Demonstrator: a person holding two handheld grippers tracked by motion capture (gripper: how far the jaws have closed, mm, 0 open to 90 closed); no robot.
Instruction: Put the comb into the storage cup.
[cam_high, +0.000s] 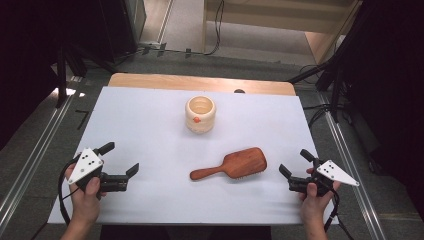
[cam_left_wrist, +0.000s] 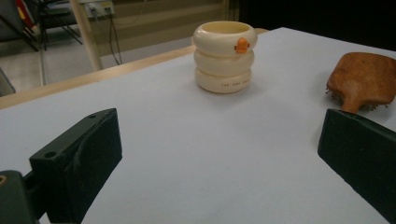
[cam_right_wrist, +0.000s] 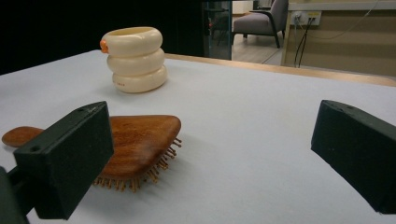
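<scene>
A wooden hairbrush (cam_high: 232, 165) lies bristles down on the white table, its handle pointing left. A cream ribbed cup (cam_high: 200, 114) with a small orange mark stands upright behind it. My left gripper (cam_high: 120, 159) rests open at the table's front left, nothing between its jaws. My right gripper (cam_high: 295, 162) is open at the front right, just right of the brush head. The left gripper view has the cup (cam_left_wrist: 224, 56) ahead and the brush (cam_left_wrist: 363, 80) at the right. In the right gripper view the brush (cam_right_wrist: 135, 148) lies by the left jaw, the cup (cam_right_wrist: 135, 58) beyond.
The white sheet (cam_high: 150, 145) covers a wooden table (cam_high: 200, 81) whose far edge shows bare. Metal rails (cam_high: 350, 160) run along both sides on the floor. Dark stands and cables sit beyond the far corners.
</scene>
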